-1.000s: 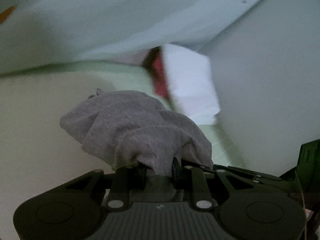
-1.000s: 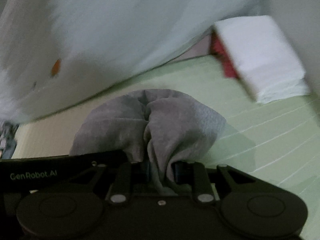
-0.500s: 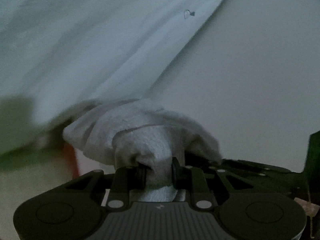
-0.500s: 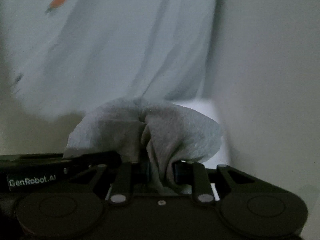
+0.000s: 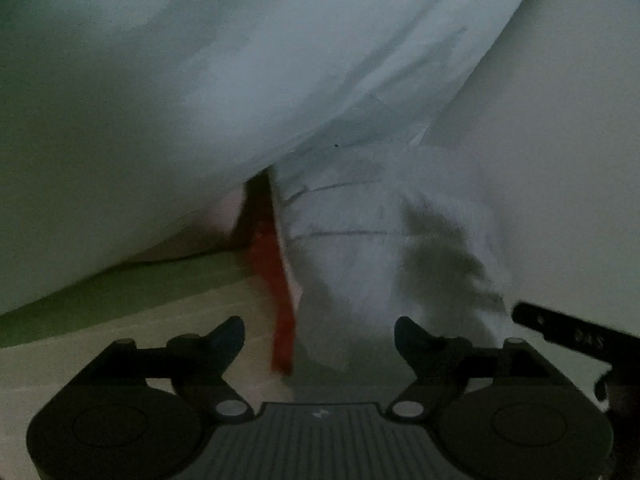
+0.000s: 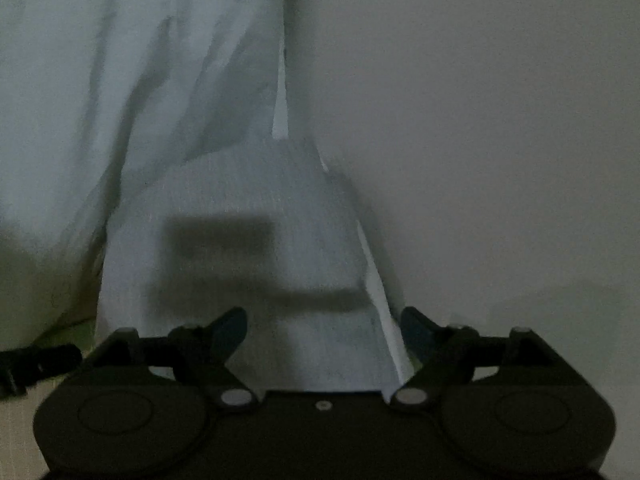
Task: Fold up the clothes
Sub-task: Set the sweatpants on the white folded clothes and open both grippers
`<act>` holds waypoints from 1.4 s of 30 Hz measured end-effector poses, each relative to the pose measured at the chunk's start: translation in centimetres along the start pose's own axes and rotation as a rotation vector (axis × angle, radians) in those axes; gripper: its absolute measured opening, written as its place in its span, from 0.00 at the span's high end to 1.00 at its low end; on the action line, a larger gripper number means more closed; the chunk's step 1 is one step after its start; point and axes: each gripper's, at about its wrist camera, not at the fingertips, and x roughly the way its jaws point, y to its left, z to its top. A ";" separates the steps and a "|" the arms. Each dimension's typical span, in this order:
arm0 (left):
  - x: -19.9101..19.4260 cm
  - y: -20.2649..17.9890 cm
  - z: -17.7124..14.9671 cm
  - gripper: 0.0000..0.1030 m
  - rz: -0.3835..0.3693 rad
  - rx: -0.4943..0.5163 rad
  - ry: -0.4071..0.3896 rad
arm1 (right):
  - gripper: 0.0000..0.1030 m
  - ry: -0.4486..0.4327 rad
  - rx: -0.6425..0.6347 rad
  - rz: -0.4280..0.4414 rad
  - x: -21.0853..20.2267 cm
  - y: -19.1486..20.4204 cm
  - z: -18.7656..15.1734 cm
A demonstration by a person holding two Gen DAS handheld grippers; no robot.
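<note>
The pale grey towel (image 6: pixel 248 240) lies folded on a stack of white folded cloths (image 5: pixel 340 216) against the wall, right in front of both grippers. In the left wrist view its fuzzy edge (image 5: pixel 452 240) shows blurred over the stack's right side. My left gripper (image 5: pixel 320 336) has its jaws opening wide, and no pad touches the cloth. My right gripper (image 6: pixel 320 328) is opening too; the towel lies just beyond and below its fingers, which do not pinch it. The grippers' shadows fall on the towel.
A red item (image 5: pixel 280 300) sticks out at the stack's left edge. A large white sheet (image 5: pixel 240 60) hangs behind and to the left. The plain wall (image 6: pixel 480 160) stands close on the right. Green matting (image 5: pixel 120 320) lies at lower left.
Both grippers carried the bunched grey towel across to the white stack by the wall, then let it go. Their jaws, shut on the towel before, now stand wide apart.
</note>
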 end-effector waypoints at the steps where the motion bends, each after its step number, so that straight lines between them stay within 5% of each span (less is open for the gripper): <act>1: -0.6 0.1 0.0 0.16 0.009 0.005 -0.007 | 0.17 0.003 0.018 -0.004 -0.8 -0.2 -0.8; 10: -10.6 -0.7 -4.9 0.01 -0.004 0.084 -0.076 | 0.10 -0.019 0.072 0.008 -10.8 -1.1 -7.6; 18: -17.7 -1.6 -8.6 0.00 0.018 0.143 -0.123 | 0.00 -0.043 0.004 -0.016 -20.1 -0.1 -13.3; 30: -23.1 -2.3 -13.5 0.00 0.035 0.218 -0.116 | 0.00 -0.069 0.025 0.003 -25.3 -0.7 -17.4; 42: -24.7 -2.6 -14.6 0.00 0.019 0.215 -0.121 | 0.00 -0.067 0.037 -0.004 -27.2 -1.1 -18.5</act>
